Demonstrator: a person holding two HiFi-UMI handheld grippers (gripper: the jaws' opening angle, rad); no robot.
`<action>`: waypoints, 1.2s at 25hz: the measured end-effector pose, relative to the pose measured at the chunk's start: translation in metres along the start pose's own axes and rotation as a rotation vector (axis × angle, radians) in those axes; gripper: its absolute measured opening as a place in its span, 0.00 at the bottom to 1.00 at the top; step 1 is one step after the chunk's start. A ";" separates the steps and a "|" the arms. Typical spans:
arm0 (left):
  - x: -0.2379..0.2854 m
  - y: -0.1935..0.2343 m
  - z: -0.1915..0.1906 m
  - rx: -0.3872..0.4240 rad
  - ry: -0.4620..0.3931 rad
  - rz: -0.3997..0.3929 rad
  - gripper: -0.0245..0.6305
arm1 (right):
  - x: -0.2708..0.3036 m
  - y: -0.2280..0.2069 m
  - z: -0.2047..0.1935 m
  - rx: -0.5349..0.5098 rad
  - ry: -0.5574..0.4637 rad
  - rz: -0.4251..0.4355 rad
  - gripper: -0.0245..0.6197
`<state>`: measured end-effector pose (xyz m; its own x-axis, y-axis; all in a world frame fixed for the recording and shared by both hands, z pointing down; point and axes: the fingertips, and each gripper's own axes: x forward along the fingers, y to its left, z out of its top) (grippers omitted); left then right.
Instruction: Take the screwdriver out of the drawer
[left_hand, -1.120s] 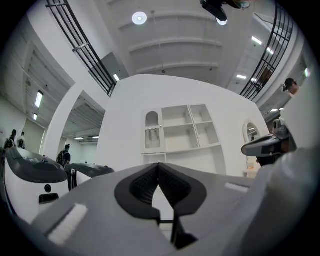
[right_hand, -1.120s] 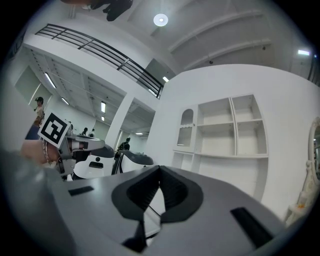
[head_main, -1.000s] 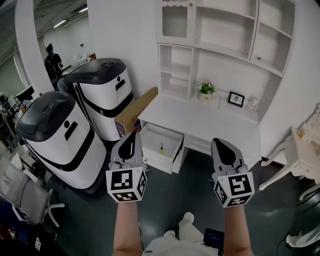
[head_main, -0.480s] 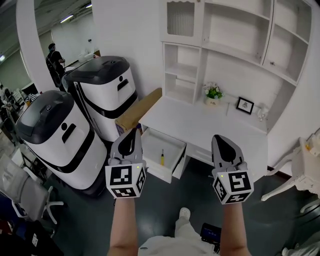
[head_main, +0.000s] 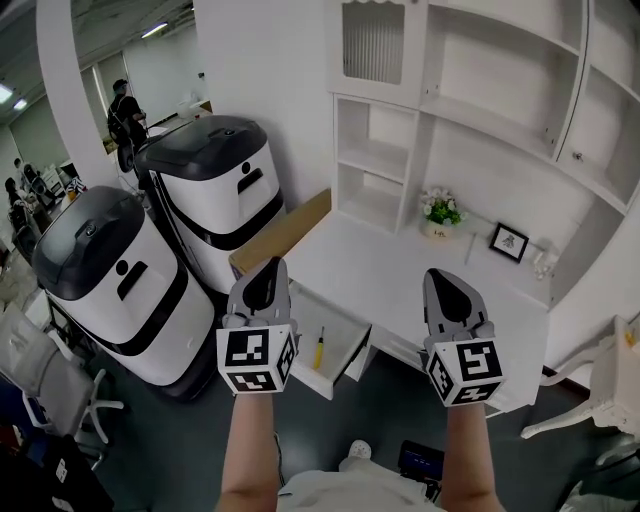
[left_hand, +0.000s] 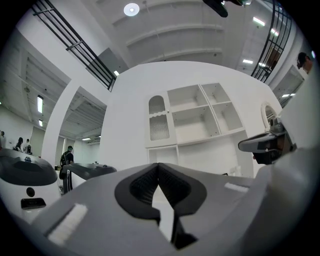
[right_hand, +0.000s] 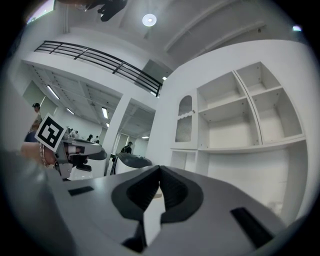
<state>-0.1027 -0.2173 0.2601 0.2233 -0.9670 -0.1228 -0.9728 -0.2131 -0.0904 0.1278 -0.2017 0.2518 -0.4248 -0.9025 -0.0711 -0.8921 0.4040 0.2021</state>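
The screwdriver, yellow-handled with a dark shaft, lies in the open white drawer under the desk top. In the head view my left gripper hangs just left of the drawer, well above it, and nothing is between its shut jaws. My right gripper is held level over the desk's front edge, to the right of the drawer, also shut and empty. In the left gripper view the left gripper points at the shelves. In the right gripper view the right gripper does the same.
Two large white-and-black machines stand left of the desk, with a cardboard box leaning between them and it. A shelf unit, a potted plant and a picture frame are on the desk. A person stands far behind.
Both grippers have advanced toward the desk, still shut. The desk and open drawer now appear closer and lower in the head view, with the drawer between the two grippers.
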 end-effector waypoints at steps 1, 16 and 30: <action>0.009 -0.001 0.000 -0.002 -0.004 0.006 0.05 | 0.008 -0.006 -0.001 -0.002 -0.003 0.009 0.05; 0.092 -0.022 -0.028 -0.029 0.079 0.015 0.44 | 0.072 -0.065 -0.029 0.023 -0.001 0.081 0.05; 0.112 -0.027 -0.102 -0.081 0.239 -0.037 0.44 | 0.085 -0.065 -0.102 0.082 0.152 0.062 0.05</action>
<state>-0.0578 -0.3344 0.3498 0.2470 -0.9619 0.1173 -0.9682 -0.2498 -0.0097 0.1656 -0.3205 0.3319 -0.4568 -0.8851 0.0888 -0.8771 0.4648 0.1208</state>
